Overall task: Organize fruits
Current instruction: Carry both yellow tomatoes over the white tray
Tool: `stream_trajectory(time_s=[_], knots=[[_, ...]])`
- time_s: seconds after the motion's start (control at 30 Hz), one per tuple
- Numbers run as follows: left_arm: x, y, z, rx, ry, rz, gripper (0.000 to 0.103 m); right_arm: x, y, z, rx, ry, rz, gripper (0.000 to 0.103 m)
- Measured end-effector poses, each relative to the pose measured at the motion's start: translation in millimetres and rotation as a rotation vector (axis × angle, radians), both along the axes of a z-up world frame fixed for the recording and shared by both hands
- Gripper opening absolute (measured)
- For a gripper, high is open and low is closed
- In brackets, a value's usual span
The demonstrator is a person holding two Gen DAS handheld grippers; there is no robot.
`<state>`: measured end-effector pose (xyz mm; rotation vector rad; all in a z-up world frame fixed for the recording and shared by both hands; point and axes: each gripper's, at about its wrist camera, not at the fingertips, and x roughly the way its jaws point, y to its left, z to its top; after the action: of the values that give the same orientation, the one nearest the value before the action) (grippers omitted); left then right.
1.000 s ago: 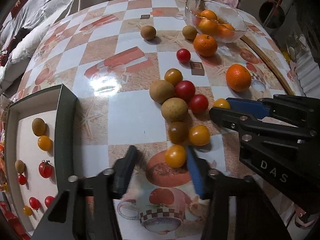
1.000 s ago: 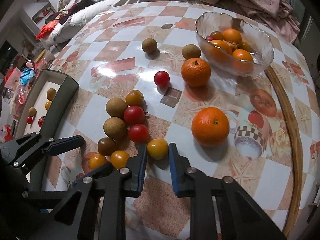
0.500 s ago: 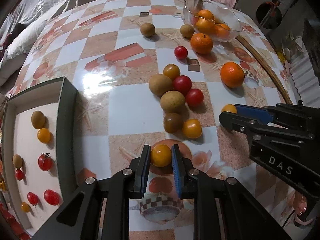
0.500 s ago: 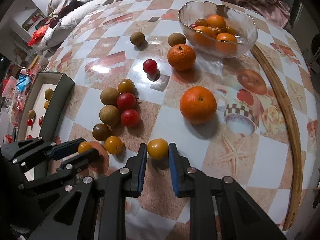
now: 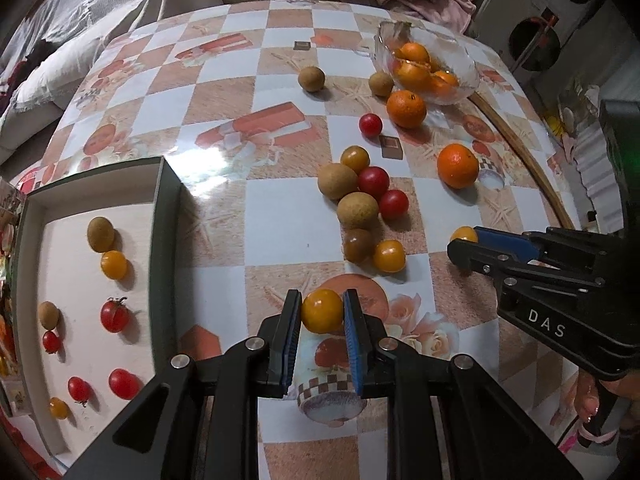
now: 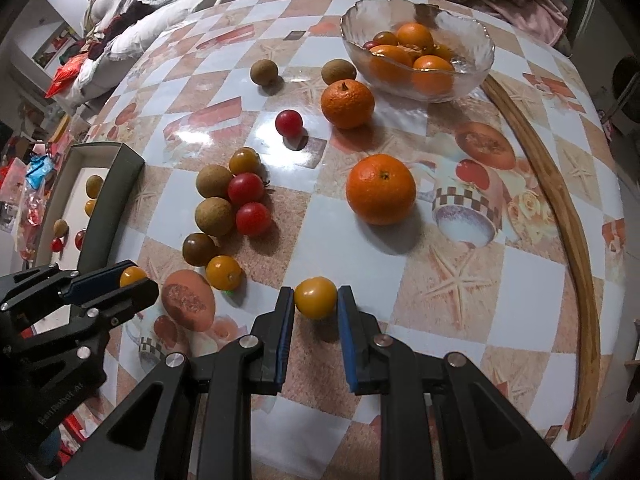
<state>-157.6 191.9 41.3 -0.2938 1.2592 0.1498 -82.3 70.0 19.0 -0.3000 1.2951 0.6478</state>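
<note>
My left gripper (image 5: 322, 312) is shut on a yellow cherry tomato (image 5: 322, 310) and holds it above the table. My right gripper (image 6: 316, 299) is shut on another yellow cherry tomato (image 6: 315, 297), also raised; that tomato also shows in the left wrist view (image 5: 464, 235). A cluster of longans, red and yellow tomatoes (image 5: 362, 204) lies mid-table. A dark box (image 5: 162, 208) at the left holds several small fruits. A glass bowl (image 6: 472, 36) at the back holds oranges.
Two loose oranges (image 6: 381, 194) (image 6: 347, 97), a lone red tomato (image 6: 289, 123) and two longans (image 6: 264, 72) lie on the checkered tablecloth. A wooden strip (image 6: 560, 200) curves along the right side. Bedding and clothes lie beyond the table.
My left gripper closed on the yellow tomato and lifted it. My right gripper, around its yellow tomato throughout, rose with it; the table looks farther away in both views.
</note>
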Motion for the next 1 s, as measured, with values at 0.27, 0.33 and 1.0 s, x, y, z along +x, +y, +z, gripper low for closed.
stream_trajectory(time_s=[0.27, 0.33, 1.0], knots=[[-15.5, 17.3, 20.8, -0.011, -0.035, 0.027, 0.023, -9.1, 3.3, 13.2, 0.021, 0.002, -0.009, 0.024], [-21.3, 23.1, 25.4, -0.012, -0.042, 0.035, 0.023, -11.9, 4.1, 14.7, 0.026, 0.007, -0.014, 0.024], [-118.8, 90.6, 40.5, 0.017, -0.027, 0.174, 0.023, -59.8, 56.6, 35.5, 0.05, 0.042, 0.06, 0.024]])
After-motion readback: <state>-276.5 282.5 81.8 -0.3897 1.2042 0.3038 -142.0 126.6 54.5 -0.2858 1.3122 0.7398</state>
